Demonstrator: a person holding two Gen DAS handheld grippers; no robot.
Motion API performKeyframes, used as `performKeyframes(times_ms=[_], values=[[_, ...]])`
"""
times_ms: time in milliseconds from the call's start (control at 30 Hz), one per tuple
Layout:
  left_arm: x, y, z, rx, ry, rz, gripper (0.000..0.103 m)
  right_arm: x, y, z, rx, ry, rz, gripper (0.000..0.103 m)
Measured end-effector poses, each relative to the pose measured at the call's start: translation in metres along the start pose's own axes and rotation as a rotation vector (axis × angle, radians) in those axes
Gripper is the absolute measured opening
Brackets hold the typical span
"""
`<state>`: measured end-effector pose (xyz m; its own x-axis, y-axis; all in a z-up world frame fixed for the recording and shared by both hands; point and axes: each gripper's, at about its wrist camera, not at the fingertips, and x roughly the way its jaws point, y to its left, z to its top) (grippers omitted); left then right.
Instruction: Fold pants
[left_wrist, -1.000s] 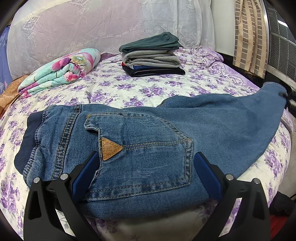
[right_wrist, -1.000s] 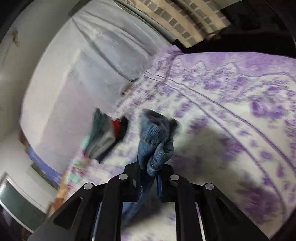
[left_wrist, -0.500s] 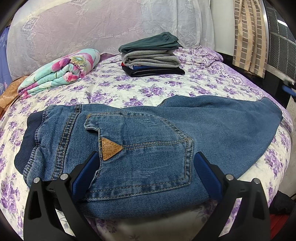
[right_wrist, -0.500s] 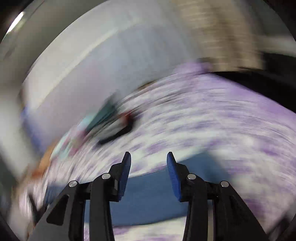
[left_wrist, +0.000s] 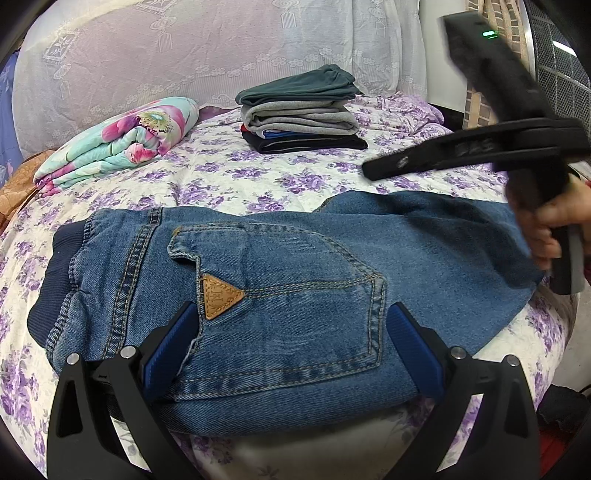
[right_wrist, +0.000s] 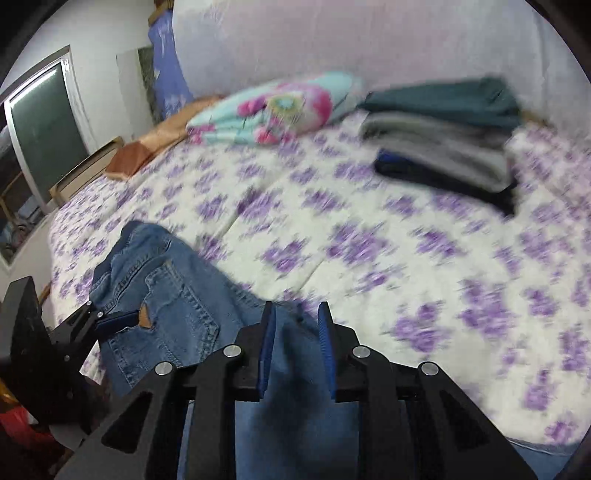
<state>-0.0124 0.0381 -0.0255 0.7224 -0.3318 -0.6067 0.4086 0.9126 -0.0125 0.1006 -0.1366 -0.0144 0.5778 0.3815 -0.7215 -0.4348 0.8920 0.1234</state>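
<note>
Blue jeans (left_wrist: 295, 280) lie flat on the flowered bed sheet (left_wrist: 240, 177), waistband to the left and legs stretched to the right. My left gripper (left_wrist: 291, 314) stands open at the near edge, with its blue pads on either side of the back pocket. In the left wrist view my right gripper (left_wrist: 373, 171), held by a hand (left_wrist: 546, 229), hovers above the leg part. In the right wrist view, which is blurred, the right gripper (right_wrist: 297, 310) has a narrow gap and its jaws are closing. Denim (right_wrist: 173, 295) shows below the gap, and nothing is pinched. The left gripper (right_wrist: 110, 319) shows at the left there.
A stack of folded clothes (left_wrist: 299, 110) sits at the back of the bed, with a rolled floral quilt (left_wrist: 118, 140) to its left. A pale lace cover hangs behind them. The bed's near edge falls off just below the jeans. A curtain (left_wrist: 476, 99) hangs at the far right.
The right gripper let go of the jeans' leg end, which now lies flat on the bed. It then swung in over the legs and rolled. The left gripper stayed put.
</note>
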Motion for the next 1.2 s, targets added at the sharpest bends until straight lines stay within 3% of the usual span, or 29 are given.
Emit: performKeyframes(times_ms=[33, 67, 133, 300, 367, 467, 533, 600, 700, 733, 767, 833, 900, 967, 1033, 1100, 1200], values=[[0.000, 0.000, 0.000, 0.000, 0.000, 0.000, 0.098, 0.008, 0.002, 0.000, -0.009, 0.019, 0.011, 0.025], [0.000, 0.000, 0.000, 0.000, 0.000, 0.000, 0.098, 0.011, 0.005, 0.000, -0.024, 0.026, 0.011, 0.033], [0.000, 0.000, 0.000, 0.000, 0.000, 0.000, 0.098, 0.023, 0.013, -0.008, -0.078, 0.039, -0.017, 0.035], [0.000, -0.001, 0.000, 0.000, 0.000, 0.000, 0.098, 0.024, 0.020, -0.016, -0.125, 0.028, -0.045, 0.017], [0.000, -0.001, 0.000, -0.002, -0.001, -0.002, 0.098, 0.015, 0.019, -0.007, -0.140, -0.008, -0.065, 0.014], [0.001, -0.002, 0.000, -0.001, 0.001, -0.006, 0.098, 0.027, 0.000, 0.004, -0.069, 0.014, -0.058, 0.012], [0.002, -0.004, 0.000, 0.004, 0.004, -0.008, 0.098, 0.053, -0.006, -0.002, -0.060, 0.070, -0.062, 0.016], [0.003, -0.003, 0.000, 0.005, 0.006, -0.005, 0.098, 0.053, -0.019, -0.001, 0.006, 0.060, -0.073, 0.045], [0.002, -0.002, -0.001, 0.001, 0.003, -0.006, 0.098, 0.038, -0.050, 0.002, 0.169, 0.052, 0.033, 0.048], [0.002, -0.002, -0.001, 0.001, 0.003, -0.006, 0.098, 0.027, -0.054, 0.001, 0.193, 0.019, 0.020, 0.045], [0.002, -0.002, -0.001, 0.000, 0.002, -0.006, 0.098, 0.015, -0.055, 0.000, 0.199, -0.023, -0.025, 0.033], [0.002, -0.002, -0.001, 0.000, 0.002, -0.006, 0.098, -0.013, -0.046, 0.000, 0.170, -0.102, -0.040, 0.030], [0.002, -0.002, -0.001, -0.001, 0.002, -0.006, 0.098, -0.027, -0.026, -0.001, 0.121, -0.127, -0.021, 0.030], [0.002, -0.002, -0.001, -0.001, 0.002, -0.006, 0.098, -0.023, -0.003, -0.003, 0.046, -0.101, 0.013, 0.030], [0.002, -0.002, -0.001, 0.000, 0.002, -0.006, 0.098, -0.003, 0.015, -0.011, 0.005, -0.010, 0.069, 0.030], [0.002, -0.002, -0.001, 0.000, 0.002, -0.008, 0.098, 0.027, 0.011, -0.023, 0.021, 0.075, 0.048, 0.026], [0.003, -0.003, 0.000, 0.004, 0.004, -0.004, 0.098, 0.025, -0.001, -0.025, 0.078, 0.051, 0.069, 0.015]])
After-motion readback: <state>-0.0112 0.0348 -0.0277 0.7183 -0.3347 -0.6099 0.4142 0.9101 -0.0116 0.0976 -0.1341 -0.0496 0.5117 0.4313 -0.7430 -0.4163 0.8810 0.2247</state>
